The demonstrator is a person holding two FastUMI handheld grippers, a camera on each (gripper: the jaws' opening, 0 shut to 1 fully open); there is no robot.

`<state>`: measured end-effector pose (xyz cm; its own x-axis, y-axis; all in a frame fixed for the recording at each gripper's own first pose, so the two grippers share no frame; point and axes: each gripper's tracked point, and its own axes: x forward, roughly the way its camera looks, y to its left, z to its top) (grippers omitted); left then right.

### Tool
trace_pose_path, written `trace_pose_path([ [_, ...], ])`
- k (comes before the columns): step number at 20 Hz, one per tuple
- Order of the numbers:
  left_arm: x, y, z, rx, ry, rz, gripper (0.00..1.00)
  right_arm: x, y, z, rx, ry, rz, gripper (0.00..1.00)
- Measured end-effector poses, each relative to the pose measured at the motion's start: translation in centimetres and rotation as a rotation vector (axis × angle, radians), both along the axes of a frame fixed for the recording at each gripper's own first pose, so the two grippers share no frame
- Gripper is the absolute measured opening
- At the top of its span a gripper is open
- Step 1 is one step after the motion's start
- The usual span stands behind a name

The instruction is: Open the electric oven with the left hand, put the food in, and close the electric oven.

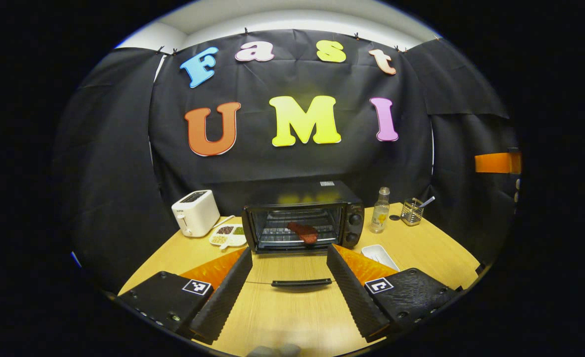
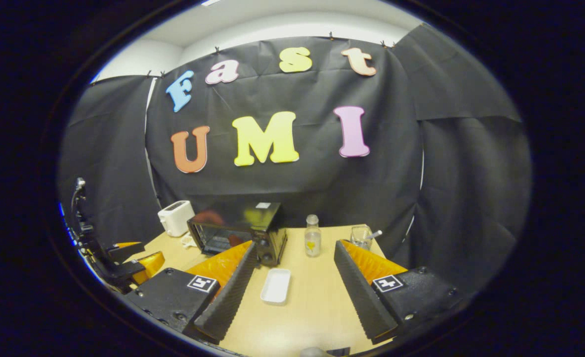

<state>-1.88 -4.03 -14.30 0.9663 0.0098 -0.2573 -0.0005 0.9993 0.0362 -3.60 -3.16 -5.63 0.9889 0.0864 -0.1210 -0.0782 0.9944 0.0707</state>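
Both grippers point(image 1: 289, 292) point(image 2: 290, 292) are gaping, holding nothing; food point(image 1: 303, 232) is lying inside the oven point(image 1: 302, 220), door hanging open.

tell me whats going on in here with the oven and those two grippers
A person holds two grippers over a light wooden table. The small black electric oven stands with its glass door folded down flat, and a reddish-brown piece of food already lies on its wire rack. The left gripper hovers open, empty, in front of the door's handle. The right gripper is open above an empty white rectangular tray. Closing remains.
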Motion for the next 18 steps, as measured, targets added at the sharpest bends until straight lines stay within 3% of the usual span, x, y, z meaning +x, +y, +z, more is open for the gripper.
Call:
trace_pose_path([
  [8, -2.0, -4.0, -9.3, -0.021, 0.163, 0.086, 0.97, -3.9, -7.7, -4.0, -0.016, 0.097, 0.005, 0.99],
  [12, 0.5, -3.4, -14.0, -0.02, 0.24, 0.087, 0.96, -3.3, -7.5, -3.8, 0.002, 0.125, -0.027, 0.99],
  [18, 4.5, -3.4, -19.9, -0.059, 0.322, 0.014, 0.97, -1.5, -5.4, -1.3, -0.014, 0.13, -0.096, 0.96],
])
